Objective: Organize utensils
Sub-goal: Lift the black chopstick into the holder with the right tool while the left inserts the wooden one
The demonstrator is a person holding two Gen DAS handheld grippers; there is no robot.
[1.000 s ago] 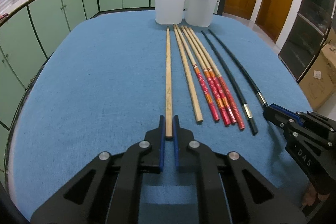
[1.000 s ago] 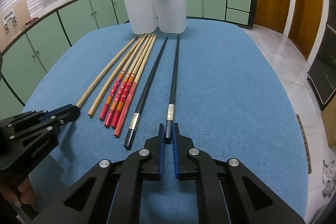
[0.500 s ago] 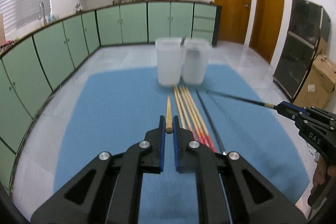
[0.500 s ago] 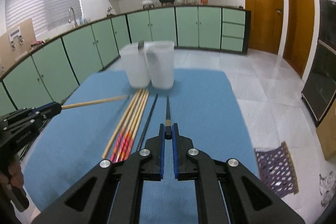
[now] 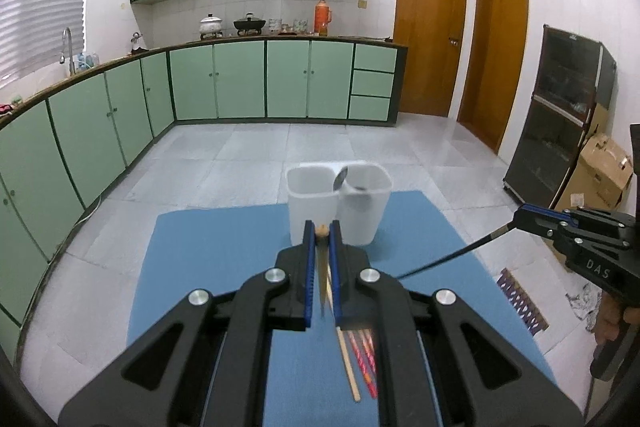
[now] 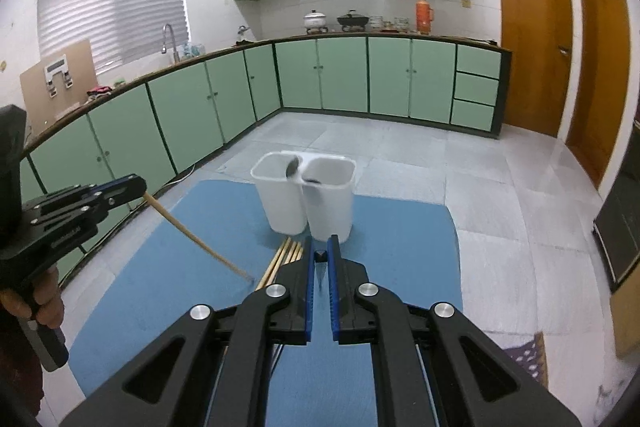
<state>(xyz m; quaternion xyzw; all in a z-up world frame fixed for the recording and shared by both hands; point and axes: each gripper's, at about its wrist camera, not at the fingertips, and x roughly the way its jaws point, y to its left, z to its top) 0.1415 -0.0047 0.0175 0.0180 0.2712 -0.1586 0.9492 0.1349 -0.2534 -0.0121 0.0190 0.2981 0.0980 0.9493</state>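
The left gripper (image 5: 321,227) is clenched on a plain wooden chopstick (image 5: 322,269), pinching its thick end between the blue pads while the shaft hangs down and away from the jaws, its tip pointing toward the blue tabletop (image 5: 224,247) below. The right gripper (image 6: 320,253) is likewise clamped on the butt of a black chopstick (image 5: 452,259); in the left wrist view that stick slants down from the jaws toward the right part of the cloth-covered surface, and whether its tip touches the surface cannot be told. In the right wrist view the wooden stick shows as a pale rod running from the left tool down toward the middle of the tabletop. Beneath the raised tools, the remaining chopsticks lie side by side along the middle of the tabletop: another plain wooden chopstick (image 5: 348,367) and, just to its right, red-handled chopsticks (image 5: 366,363), their tapered ends (image 6: 286,255) pointing at the far edge. At that far edge stand two white plastic utensil holders (image 5: 316,203), touching each other, with a metal spoon (image 5: 341,179) leaning at the rims where they meet. Beyond the table lie a grey tiled floor (image 5: 248,163) and a run of green cabinets (image 5: 240,79).
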